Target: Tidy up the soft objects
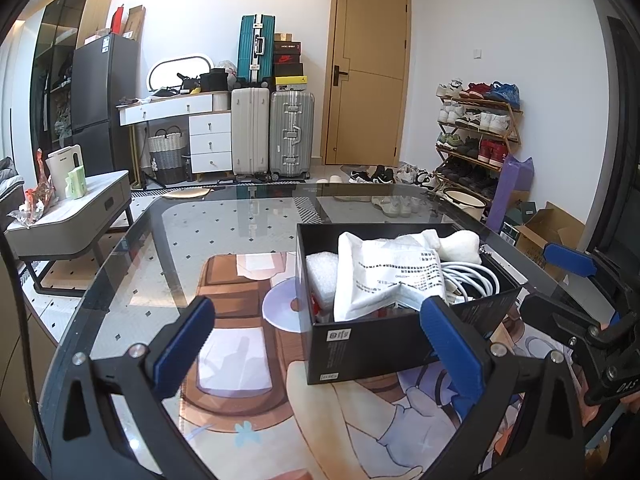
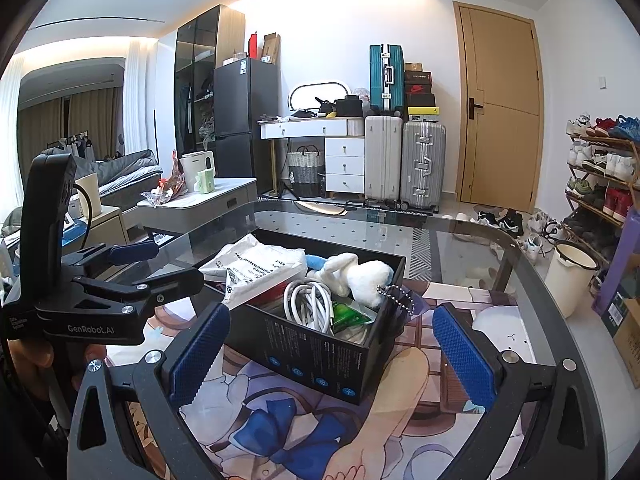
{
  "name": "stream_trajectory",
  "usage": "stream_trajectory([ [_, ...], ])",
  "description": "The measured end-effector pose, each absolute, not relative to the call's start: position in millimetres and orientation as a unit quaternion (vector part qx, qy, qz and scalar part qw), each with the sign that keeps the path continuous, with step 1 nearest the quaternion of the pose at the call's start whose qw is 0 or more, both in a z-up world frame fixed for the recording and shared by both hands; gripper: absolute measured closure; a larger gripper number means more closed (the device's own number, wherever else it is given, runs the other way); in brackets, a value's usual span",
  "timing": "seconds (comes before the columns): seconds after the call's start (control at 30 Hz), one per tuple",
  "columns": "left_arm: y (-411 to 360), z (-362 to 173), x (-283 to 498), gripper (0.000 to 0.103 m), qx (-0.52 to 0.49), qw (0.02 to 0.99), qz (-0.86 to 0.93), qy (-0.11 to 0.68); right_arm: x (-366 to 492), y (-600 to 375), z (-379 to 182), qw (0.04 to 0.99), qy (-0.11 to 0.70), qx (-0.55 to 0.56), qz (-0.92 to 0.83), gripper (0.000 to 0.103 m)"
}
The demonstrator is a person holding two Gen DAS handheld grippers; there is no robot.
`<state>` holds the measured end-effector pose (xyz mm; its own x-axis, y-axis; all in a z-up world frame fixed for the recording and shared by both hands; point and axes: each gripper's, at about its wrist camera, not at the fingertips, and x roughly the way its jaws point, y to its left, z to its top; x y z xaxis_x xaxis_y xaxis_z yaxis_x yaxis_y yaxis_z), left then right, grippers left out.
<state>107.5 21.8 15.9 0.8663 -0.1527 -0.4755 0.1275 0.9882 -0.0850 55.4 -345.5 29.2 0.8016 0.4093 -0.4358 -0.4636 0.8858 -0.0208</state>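
Now both spread grippers, left [image 1: 316,338] and right [image 2: 330,350], face a white plush toy [image 2: 360,274] in the black box [image 2: 320,356].

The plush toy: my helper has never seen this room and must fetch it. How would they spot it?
On the glass table stands an open black box. The plush toy lies at its far end, beside the coiled white cable. It alone is fluffy, white, with a bead chain.

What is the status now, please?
Left gripper and right gripper open, empty. Plush toy, white pouch, cable in black box. Nothing blocking.
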Motion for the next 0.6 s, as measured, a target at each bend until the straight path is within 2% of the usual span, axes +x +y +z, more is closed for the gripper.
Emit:
stream_trajectory([
  [0.6,24.6,17.9,105.7,0.0,-0.025,0.966,-0.07,0.248,53.9,-345.7,28.7,0.947,0.215,-0.063,0.232,0.0],
])
